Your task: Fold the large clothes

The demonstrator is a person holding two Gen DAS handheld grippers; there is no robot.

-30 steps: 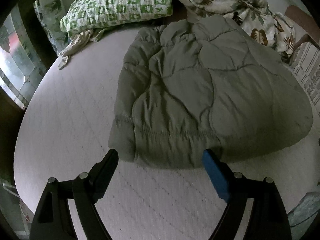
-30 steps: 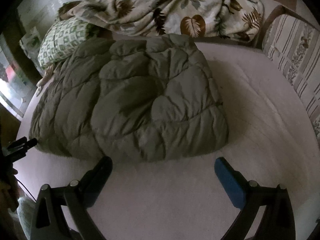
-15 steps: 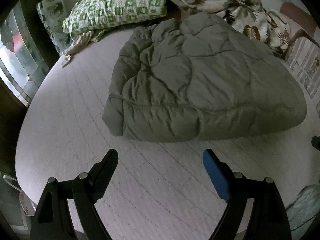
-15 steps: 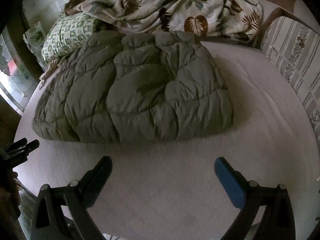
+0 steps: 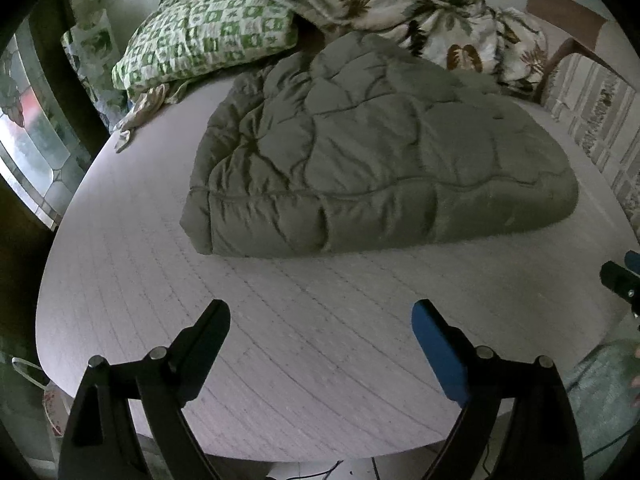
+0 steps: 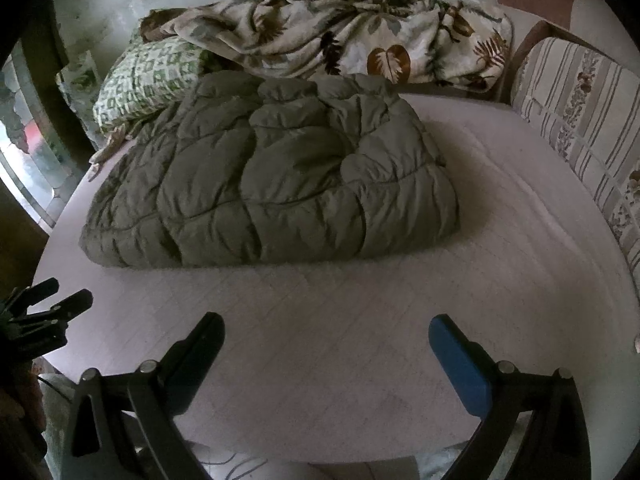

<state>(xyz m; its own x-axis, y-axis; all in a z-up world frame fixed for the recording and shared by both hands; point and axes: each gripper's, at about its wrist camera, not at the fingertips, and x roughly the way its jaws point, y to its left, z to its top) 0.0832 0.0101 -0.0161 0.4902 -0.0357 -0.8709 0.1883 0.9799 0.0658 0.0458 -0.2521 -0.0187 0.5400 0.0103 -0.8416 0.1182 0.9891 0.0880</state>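
Note:
A thick olive-green quilted garment [image 5: 360,160] lies folded into a bulky rectangle on the pale bed sheet [image 5: 280,320]; it also shows in the right wrist view [image 6: 272,184]. My left gripper [image 5: 320,316] is open and empty, well short of the garment's near edge. My right gripper [image 6: 324,328] is open and empty, also back from the near edge. The left gripper shows at the left edge of the right wrist view [image 6: 48,304], and part of the right gripper shows at the right edge of the left wrist view [image 5: 624,280].
A green-and-white checked pillow [image 5: 204,36] and a leaf-print blanket [image 6: 340,32] lie at the head of the bed. A striped cushion [image 6: 580,108] lines the right side. A window [image 5: 24,128] is on the left. The bed's near edge [image 5: 280,452] is below the grippers.
Both grippers have pulled back from the garment's near edge toward the foot of the bed, staying open. The garment has stayed folded in place.

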